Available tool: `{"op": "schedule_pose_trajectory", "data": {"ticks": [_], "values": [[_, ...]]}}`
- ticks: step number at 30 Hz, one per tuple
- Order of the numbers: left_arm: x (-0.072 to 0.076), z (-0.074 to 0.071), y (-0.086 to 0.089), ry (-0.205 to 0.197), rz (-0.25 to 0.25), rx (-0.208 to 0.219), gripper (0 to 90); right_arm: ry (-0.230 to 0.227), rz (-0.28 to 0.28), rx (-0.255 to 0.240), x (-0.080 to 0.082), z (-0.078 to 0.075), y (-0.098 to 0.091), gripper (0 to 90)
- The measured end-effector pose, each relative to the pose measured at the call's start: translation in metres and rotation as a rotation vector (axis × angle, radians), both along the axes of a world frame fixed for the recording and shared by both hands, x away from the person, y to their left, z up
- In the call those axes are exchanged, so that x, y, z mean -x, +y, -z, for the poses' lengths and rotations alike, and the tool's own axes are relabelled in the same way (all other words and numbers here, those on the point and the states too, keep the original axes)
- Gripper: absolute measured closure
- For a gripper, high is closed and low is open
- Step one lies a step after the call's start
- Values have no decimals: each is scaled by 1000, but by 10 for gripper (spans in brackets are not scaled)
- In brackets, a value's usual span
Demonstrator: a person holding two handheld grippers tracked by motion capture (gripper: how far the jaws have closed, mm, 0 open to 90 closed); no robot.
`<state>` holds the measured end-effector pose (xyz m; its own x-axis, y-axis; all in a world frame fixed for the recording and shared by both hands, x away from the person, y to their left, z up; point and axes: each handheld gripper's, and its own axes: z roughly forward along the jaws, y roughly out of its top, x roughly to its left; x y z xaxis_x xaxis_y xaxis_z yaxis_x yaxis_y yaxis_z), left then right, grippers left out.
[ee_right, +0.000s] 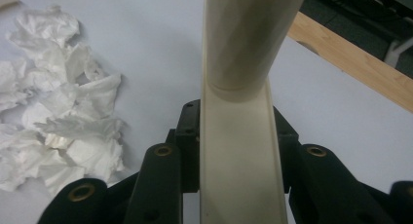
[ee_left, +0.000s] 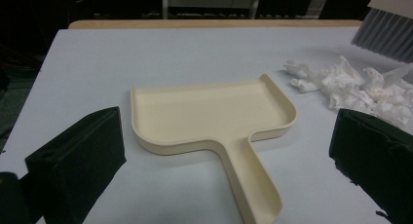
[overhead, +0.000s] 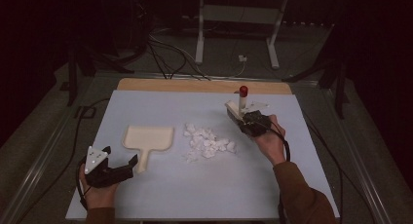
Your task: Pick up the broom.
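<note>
The left gripper [overhead: 127, 161] rests at the near left of the table [overhead: 160, 199], its jaws apart and holding nothing. The dustpan [ee_left: 214, 114] lies just ahead of it, handle pointing back toward the jaws and long axis in line with them; this hand is the nearer one. Beyond and to its right lies the pile of crumpled paper [overhead: 207, 142]. Farther off, the right gripper [overhead: 239, 120] is clamped on the brush [ee_right: 241, 136], just beside the pile.
</note>
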<state>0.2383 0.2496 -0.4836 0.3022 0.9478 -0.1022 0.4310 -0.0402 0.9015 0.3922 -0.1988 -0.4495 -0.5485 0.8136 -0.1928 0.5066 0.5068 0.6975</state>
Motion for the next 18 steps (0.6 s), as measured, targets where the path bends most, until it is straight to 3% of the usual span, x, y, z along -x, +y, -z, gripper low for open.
{"op": "schedule_pose_trajectory", "data": {"ticks": [9,18], "values": [[-1,1,1,2,-3,2,5,24,89,-64,10,-4,-3,673],[-1,2,1,2,-4,9,5,65,152,-69,15,1,-3,673]]}}
